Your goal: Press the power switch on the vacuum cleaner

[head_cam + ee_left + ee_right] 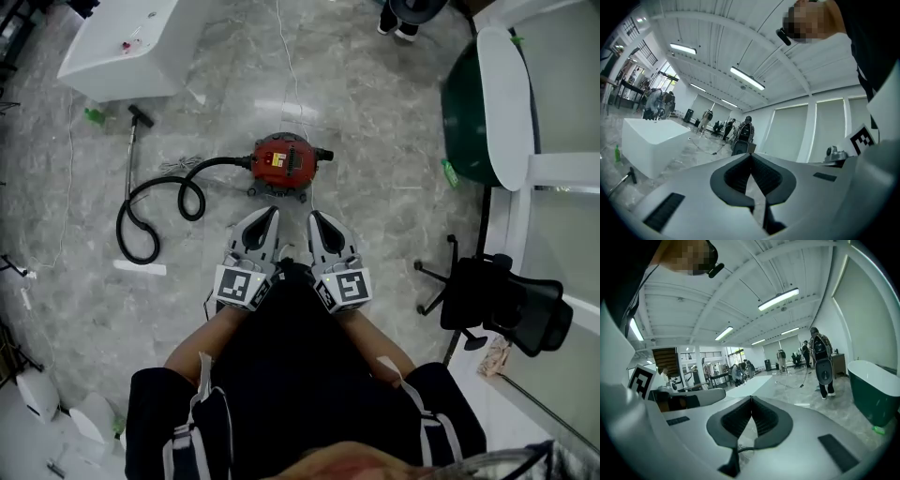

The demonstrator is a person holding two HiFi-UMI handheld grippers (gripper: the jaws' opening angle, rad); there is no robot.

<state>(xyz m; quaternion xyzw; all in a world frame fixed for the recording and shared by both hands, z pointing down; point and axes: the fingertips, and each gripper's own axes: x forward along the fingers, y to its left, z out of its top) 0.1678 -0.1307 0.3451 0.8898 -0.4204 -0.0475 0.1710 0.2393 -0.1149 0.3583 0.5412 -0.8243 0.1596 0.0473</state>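
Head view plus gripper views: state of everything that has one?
vacuum cleaner: upright on the floor, untouched; switch position unreadable.
hose: attached to the vacuum cleaner, looped on the floor.
wand: lying flat on the floor.
left tongs: shut, empty.
right tongs: shut, empty.

Count at the scene
One red vacuum cleaner [283, 161], one black hose [217, 162], one black office chair [506, 305], one green tub [464, 122], and a pair: left tongs [269, 215], right tongs [316, 217].

Vacuum cleaner [284, 161] in glossy plastic, its hose [225, 160] ribbed — on a polished, marble-look floor [394, 112].
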